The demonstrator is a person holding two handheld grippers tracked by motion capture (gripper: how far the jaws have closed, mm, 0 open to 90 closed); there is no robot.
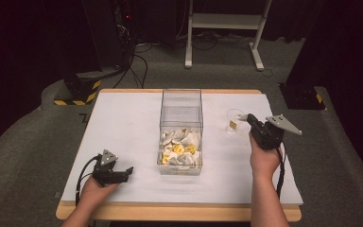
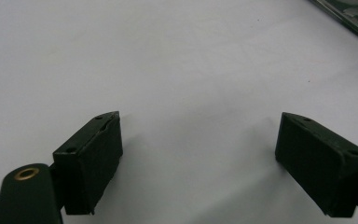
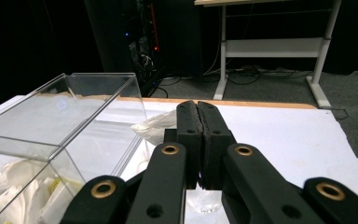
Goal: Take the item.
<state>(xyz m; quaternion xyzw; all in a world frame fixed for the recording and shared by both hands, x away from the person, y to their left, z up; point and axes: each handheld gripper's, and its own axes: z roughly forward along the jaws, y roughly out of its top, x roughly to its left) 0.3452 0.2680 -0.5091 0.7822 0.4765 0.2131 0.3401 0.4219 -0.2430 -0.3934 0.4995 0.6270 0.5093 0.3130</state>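
Keeping my left gripper (image 1: 128, 170) parked on the table (image 1: 123, 118), fingers (image 2: 91, 158) released and empty, I leave the clear box (image 1: 181, 113) of packets between us alone. My right gripper (image 1: 248, 117) holds its fingers (image 3: 200, 126) clenched on a clear packet (image 1: 233, 124); I judge I should carry it high over the box wall before letting go.

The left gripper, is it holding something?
No. The left gripper has its jaws wide apart over the bare white table, with nothing between them.

Clear box (image 1: 181, 124) mid-table, flanks open
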